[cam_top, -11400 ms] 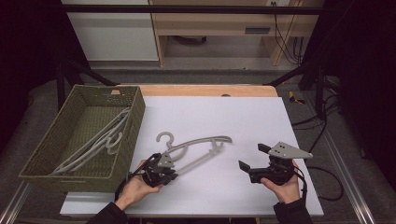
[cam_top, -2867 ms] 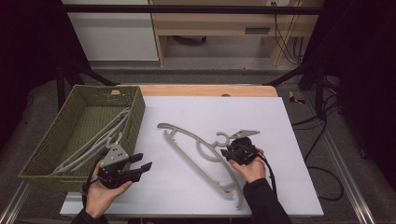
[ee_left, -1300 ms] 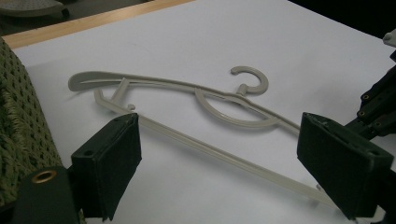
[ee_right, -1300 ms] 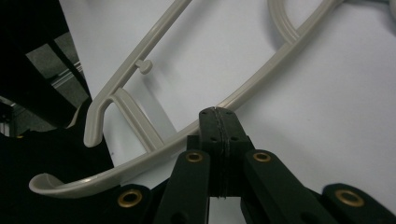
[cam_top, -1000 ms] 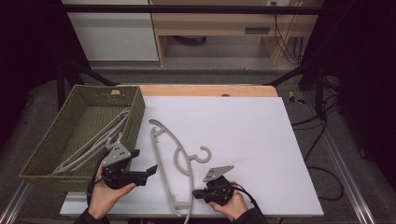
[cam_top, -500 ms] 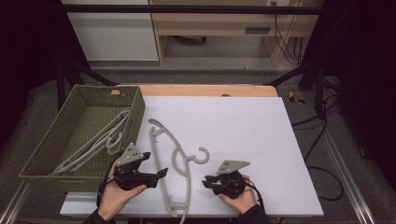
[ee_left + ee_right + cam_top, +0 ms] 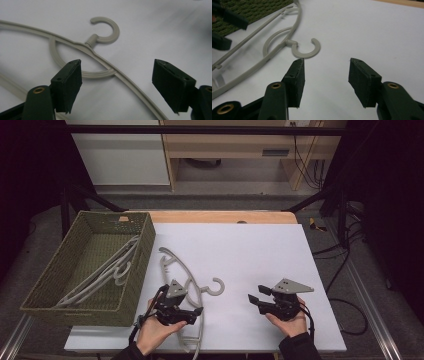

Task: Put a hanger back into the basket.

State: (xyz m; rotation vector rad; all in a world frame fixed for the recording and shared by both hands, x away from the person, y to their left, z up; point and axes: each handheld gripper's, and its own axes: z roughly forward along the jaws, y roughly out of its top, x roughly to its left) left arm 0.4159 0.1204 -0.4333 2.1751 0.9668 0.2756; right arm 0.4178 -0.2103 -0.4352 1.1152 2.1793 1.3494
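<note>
A grey plastic hanger (image 7: 191, 301) lies flat on the white table (image 7: 260, 250), its hook (image 7: 218, 287) pointing right. My left gripper (image 7: 194, 314) hovers over the hanger's lower arm. In the left gripper view the left gripper (image 7: 117, 65) is open; its jaws have just been closing, the hanger's arm (image 7: 117, 73) runs between them and the pads do not touch it. My right gripper (image 7: 254, 301) sits to the right of the hook, apart from the hanger. The right gripper (image 7: 327, 62) has just been opening, with nothing between its jaws and the hook (image 7: 308, 50) ahead.
A green woven basket (image 7: 144, 251) stands at the table's left edge with other grey hangers (image 7: 100, 275) inside. The hanger on the table has its upper end (image 7: 164, 254) close to the basket's wall. A wooden strip (image 7: 225, 216) borders the far edge.
The right gripper has let go of the hanger, opened and drawn back to the right. The left gripper has moved right and down over the hanger's arm. The hanger has slid slightly.
</note>
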